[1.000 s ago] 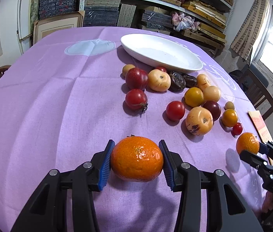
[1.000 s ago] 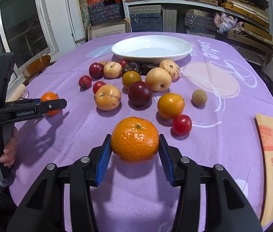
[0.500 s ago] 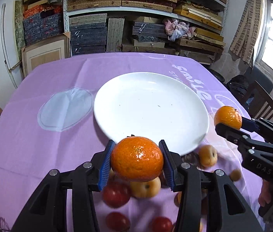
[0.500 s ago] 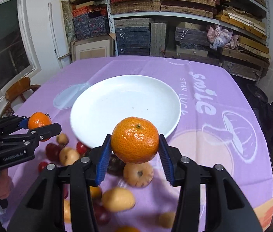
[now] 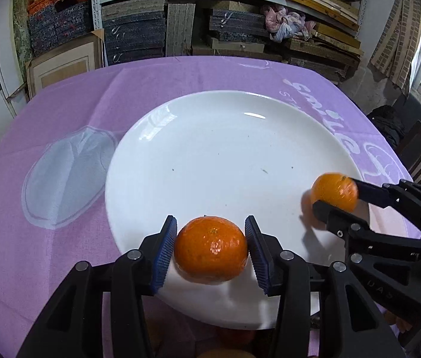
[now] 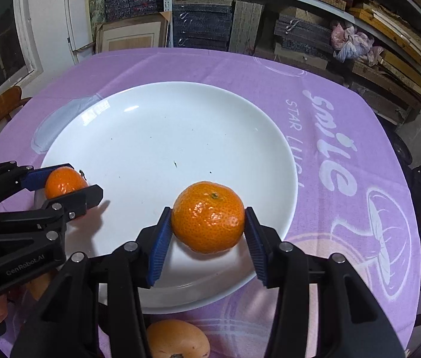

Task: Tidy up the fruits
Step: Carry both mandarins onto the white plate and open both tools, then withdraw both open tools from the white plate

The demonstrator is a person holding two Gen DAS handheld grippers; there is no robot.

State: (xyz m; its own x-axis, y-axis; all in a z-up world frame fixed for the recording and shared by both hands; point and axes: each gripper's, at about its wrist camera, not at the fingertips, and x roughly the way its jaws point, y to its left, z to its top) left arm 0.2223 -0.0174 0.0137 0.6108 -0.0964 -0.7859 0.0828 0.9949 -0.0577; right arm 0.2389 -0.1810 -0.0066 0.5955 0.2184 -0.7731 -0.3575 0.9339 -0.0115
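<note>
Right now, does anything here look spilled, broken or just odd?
Nothing spilled or broken. The white plate carries a few dark specks. Each gripper holds a mandarin over it: left gripper and right gripper. Both fruits look intact.

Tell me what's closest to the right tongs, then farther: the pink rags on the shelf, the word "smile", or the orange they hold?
In the right wrist view:
1. Orange, held in the right tongs.
2. "smile", printed on the cloth to the right of the plate.
3. Pink rags, on the far shelf, upper right.
</note>
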